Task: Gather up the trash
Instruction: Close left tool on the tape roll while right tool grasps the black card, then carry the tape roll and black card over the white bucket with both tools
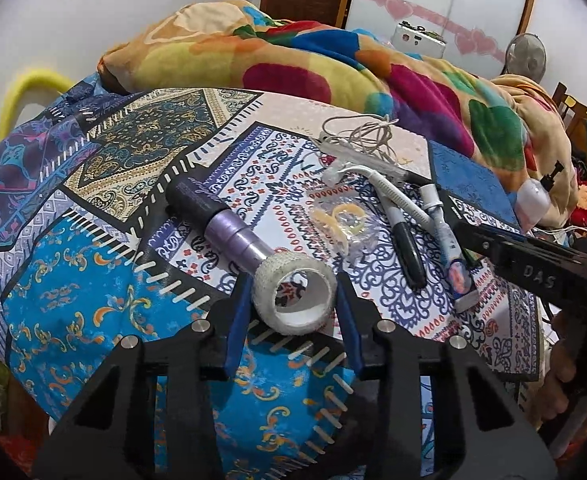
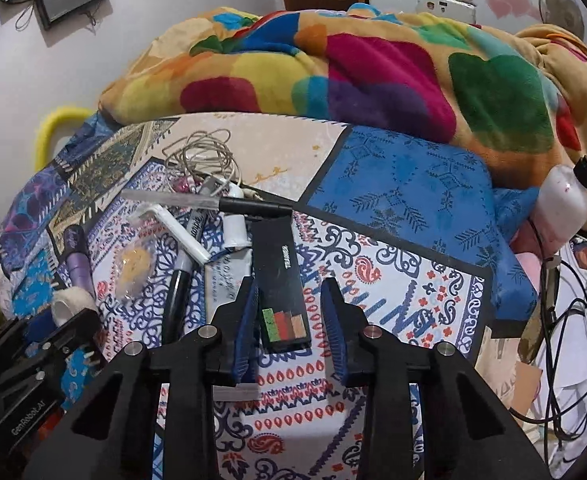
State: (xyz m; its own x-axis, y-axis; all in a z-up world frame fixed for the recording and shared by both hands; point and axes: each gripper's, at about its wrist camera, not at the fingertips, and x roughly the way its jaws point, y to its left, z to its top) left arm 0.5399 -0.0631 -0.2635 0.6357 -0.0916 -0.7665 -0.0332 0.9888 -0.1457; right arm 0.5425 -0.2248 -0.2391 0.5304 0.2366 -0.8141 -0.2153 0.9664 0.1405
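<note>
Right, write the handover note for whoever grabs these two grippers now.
Left gripper: its blue pads flank the white tape roll, which lies on the patterned bedspread; whether they grip it I cannot tell.
Right gripper: open, jaws on either side of the black box, not closed on it.
Still on the bedspread: purple tube, clear wrapper, black marker, white pens, cable tangle.
Done: nothing visibly collected.
Left: everything; no bin in view.
</note>
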